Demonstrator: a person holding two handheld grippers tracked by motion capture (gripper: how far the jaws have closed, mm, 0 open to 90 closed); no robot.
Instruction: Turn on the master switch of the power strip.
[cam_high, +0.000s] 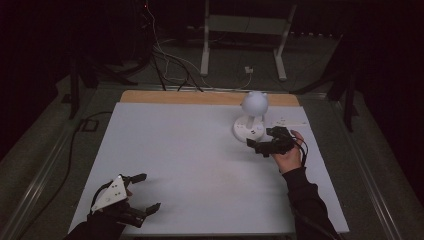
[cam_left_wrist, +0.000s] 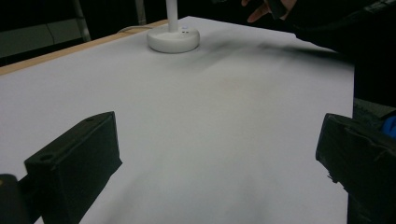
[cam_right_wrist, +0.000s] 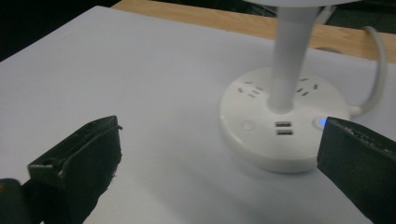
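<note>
A white desk lamp stands at the far right of the white table (cam_high: 190, 150), with a ball-shaped head (cam_high: 255, 102) on a stem (cam_right_wrist: 290, 56). Its round base (cam_high: 248, 129) (cam_right_wrist: 280, 140) (cam_left_wrist: 173, 39) carries sockets, two USB ports (cam_right_wrist: 284, 129) and a button lit blue (cam_right_wrist: 321, 122). My right gripper (cam_high: 264, 139) (cam_right_wrist: 219, 163) is open just in front of the base, with one jaw beside the blue button and nothing between the jaws. My left gripper (cam_high: 146, 192) (cam_left_wrist: 219, 158) is open over bare table at the near left, far from the lamp.
A white cable (cam_right_wrist: 379, 60) leaves the lamp base toward the table's wooden far edge (cam_high: 200, 97). A small flat white piece (cam_high: 287, 121) lies right of the base. Behind the table are a white stand (cam_high: 242, 30) and loose cables (cam_high: 170, 60) on the floor.
</note>
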